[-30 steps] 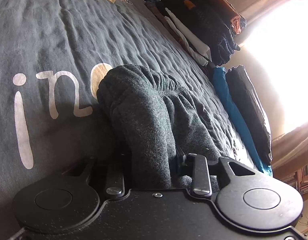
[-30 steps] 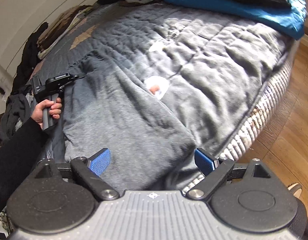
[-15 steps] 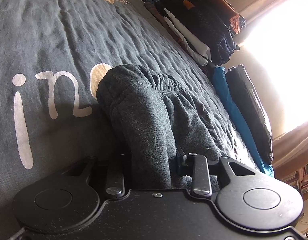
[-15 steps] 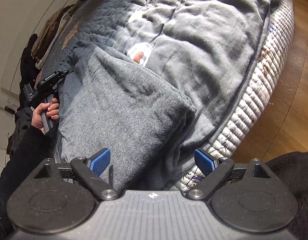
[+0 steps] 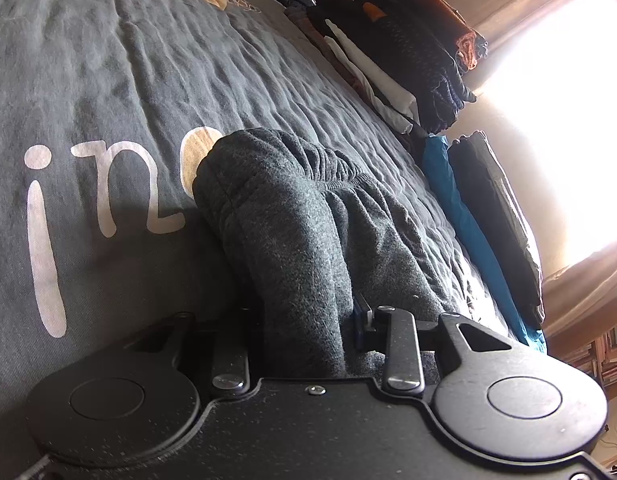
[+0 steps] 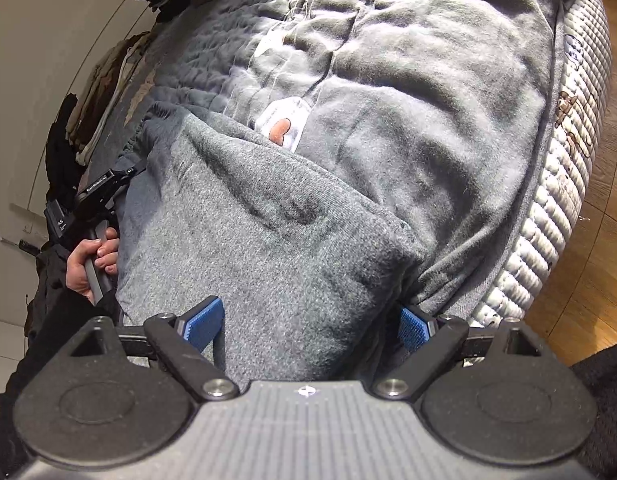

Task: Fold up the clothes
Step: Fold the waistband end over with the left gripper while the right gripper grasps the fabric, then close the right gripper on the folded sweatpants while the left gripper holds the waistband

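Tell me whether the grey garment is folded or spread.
Partly folded: the grey garment lies doubled, layered edge at its corner; waistband bunched in the left gripper.

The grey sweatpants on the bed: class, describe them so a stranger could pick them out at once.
Start at the bed, covered by a grey quilted blanket with pale lettering. On it, near the mattress edge, lie the grey sweatpants, their bunched elastic waistband clamped in the left gripper. Unlike the folded stacks along the far side, they are heathered fleece and lie alone.

The right gripper (image 6: 310,326) has a ribbed grey body, 2 black discs and blue ridged pads (image 6: 204,320); at 9 o'clock, a black sleeve (image 6: 56,320).
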Available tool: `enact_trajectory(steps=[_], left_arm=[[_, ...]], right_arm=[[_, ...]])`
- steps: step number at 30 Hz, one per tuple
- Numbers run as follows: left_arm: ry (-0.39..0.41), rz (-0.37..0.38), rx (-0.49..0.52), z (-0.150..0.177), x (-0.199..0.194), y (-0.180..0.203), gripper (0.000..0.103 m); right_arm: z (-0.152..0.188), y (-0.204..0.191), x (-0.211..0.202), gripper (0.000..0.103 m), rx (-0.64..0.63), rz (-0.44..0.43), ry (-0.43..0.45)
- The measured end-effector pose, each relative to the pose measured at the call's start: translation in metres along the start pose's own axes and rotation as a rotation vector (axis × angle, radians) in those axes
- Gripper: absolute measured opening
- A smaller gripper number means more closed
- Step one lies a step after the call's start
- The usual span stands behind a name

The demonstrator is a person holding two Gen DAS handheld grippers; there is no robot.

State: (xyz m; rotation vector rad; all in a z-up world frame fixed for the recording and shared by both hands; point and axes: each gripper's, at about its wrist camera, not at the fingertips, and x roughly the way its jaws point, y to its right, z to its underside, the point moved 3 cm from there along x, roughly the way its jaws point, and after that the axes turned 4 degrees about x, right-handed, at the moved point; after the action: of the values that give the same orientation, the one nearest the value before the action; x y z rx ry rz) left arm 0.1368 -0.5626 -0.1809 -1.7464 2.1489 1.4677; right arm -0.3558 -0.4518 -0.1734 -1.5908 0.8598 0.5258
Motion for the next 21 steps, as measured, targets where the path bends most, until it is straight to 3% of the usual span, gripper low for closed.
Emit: enact_trajectory(steps=[1,6,9,15,21], left_arm=[[0.001,0.000,0.000,0.000,0.000,0.000,0.033],[0.005,0.001,0.000,0.001,0.000,0.000,0.033],[0.004,-0.001,0.002,0.000,0.000,0.000,0.033],[0.004,-0.002,0.003,0.000,-0.001,0.001,0.033],[0.006,-0.004,0.004,0.000,0.000,0.001,0.033]], right_arm=[[0.001,-0.003,-0.002,0.087,-0.009,0.011,0.015],[0.007,-0.018,-0.015,0.058,-0.094,0.075,0.100],[0.011,-0.027,-0.024,0.050,-0.156,0.106,0.149],[0.024,-0.047,-0.038,0.048,-0.336,0.182,0.206],[0.018,-0.039,-0.027,0.054,-0.322,0.172,0.183]])
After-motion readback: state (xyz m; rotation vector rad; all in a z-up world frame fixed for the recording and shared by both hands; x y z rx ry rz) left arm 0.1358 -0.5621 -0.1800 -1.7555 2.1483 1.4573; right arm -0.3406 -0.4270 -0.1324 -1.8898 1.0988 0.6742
